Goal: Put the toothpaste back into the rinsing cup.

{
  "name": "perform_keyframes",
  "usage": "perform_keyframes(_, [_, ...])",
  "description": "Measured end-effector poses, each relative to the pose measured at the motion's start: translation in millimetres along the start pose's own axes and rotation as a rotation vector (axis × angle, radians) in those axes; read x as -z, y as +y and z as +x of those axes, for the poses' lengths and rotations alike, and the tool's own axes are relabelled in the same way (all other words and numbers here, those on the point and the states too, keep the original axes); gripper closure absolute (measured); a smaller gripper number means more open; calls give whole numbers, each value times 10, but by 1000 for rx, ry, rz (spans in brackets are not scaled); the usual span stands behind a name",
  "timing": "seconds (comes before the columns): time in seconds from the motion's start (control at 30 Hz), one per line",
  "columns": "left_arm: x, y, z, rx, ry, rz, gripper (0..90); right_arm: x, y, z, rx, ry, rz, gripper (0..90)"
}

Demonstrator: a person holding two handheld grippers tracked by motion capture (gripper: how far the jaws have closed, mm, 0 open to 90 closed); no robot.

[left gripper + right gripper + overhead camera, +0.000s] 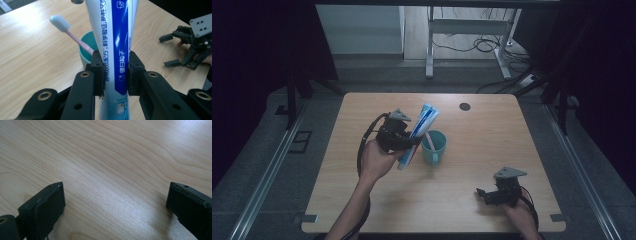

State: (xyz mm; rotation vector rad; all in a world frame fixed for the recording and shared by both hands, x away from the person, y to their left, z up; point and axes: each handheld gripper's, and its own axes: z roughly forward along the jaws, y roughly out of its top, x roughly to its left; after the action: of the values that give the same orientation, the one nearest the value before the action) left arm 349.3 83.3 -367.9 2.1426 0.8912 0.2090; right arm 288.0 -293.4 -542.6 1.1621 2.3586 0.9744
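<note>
The left gripper (404, 142) is clamped on a white-and-blue toothpaste tube (418, 135), raised off the wooden table (362, 170) just left of the middle; in the high view the tube leans, its flat crimped end up and tipped to the right, its lower end down beside the person's left hand (377, 160); in the left gripper view the two black jaws press on the tube (115, 50) from either side, squeezing it at about mid-length, with Chinese lettering running along its blue band; just beside the tube, on its right in the high view, a teal cup (434, 146) stands upright on the table, and a pink toothbrush (428, 140) stands slanted in it; in the left gripper view the cup (87, 48) sits right behind the jaws and the toothbrush (68, 30) leans out with its pale blue head uppermost; the right gripper (488, 196) rests low near the table's front right corner, well apart from the cup, held in the right hand (522, 212); its jaws stand wide apart with nothing between them but bare wood (112, 170); a small dark round hole (465, 106) marks the far side of the table.
</note>
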Motion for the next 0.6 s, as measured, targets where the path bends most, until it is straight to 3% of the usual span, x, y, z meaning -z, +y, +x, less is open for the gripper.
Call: perform_keyframes(0.6, [-189,159,-37,-16,16,-96,724,0,0,0,0,0,0,20])
